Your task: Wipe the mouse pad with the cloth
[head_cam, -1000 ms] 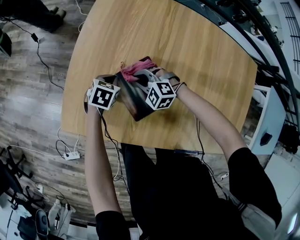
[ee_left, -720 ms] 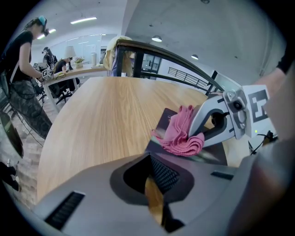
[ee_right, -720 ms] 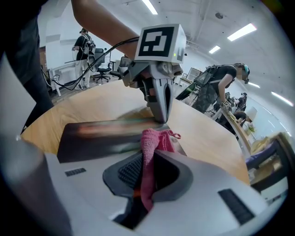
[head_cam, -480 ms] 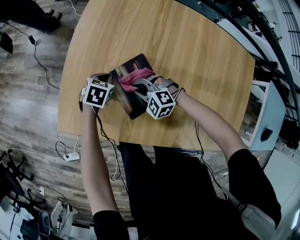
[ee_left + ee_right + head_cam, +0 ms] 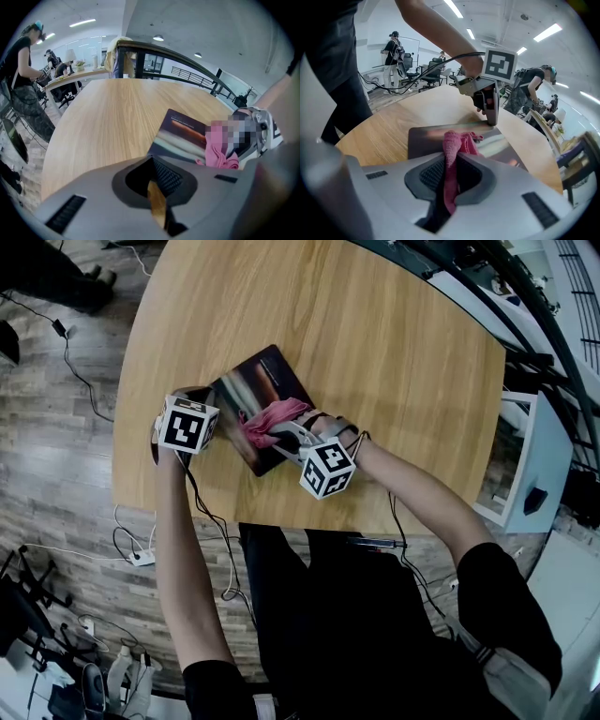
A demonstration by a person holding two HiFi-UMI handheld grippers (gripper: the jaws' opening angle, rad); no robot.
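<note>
The right gripper (image 5: 452, 164) is clamping its jaws tight on the pink cloth (image 5: 457, 143), whose bunched end is resting on the middle of the mouse pad (image 5: 426, 138). The left gripper (image 5: 154, 178) is holding its jaws all but together with nothing between them, tips touching down at the mouse pad's edge. Under the mouse pad, the wooden table (image 5: 375, 352) is lying bare.

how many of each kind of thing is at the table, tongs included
mouse pad: 1
pink cloth: 1
tongs: 2 (left tongs, right tongs)
total: 4
</note>
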